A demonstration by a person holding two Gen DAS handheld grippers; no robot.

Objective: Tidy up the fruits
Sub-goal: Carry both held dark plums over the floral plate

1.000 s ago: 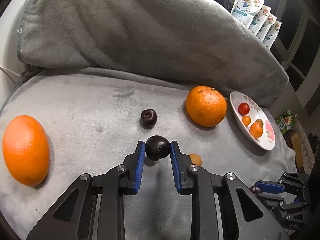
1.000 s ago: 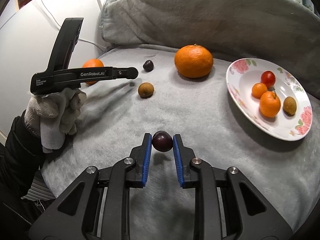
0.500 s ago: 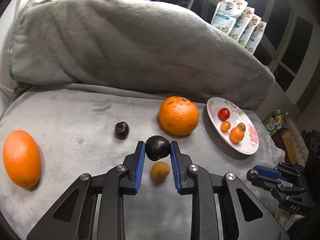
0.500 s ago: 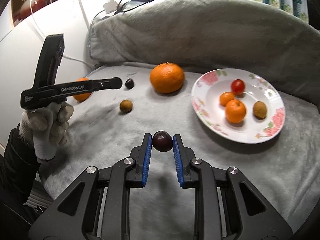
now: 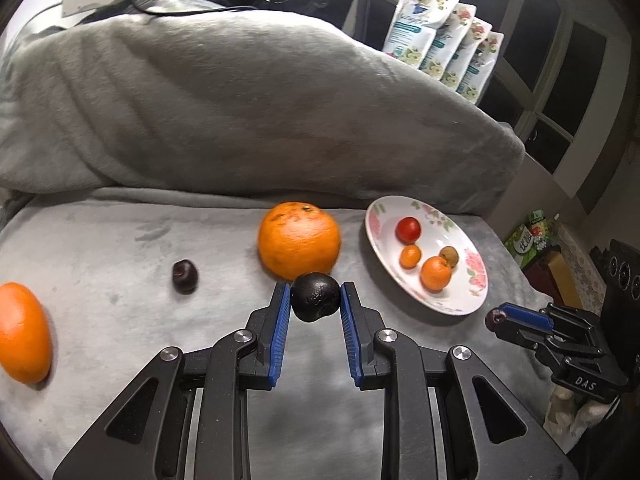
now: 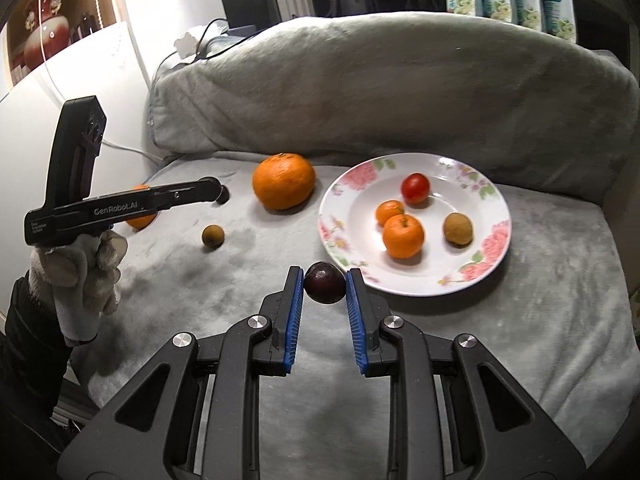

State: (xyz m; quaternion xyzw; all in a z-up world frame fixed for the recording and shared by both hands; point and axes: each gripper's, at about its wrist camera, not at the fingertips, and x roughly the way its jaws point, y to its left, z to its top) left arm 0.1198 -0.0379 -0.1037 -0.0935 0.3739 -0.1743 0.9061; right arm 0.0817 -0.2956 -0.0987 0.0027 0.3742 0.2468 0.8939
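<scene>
My left gripper pinches a black fruit between its blue pads, with an orange just beyond the tips. My right gripper pinches a plum; the plate lies just ahead and right of its jaws.

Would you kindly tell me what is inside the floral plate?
The floral plate holds a red tomato, two small oranges and a brown fruit. Nothing there looks covered.
</scene>
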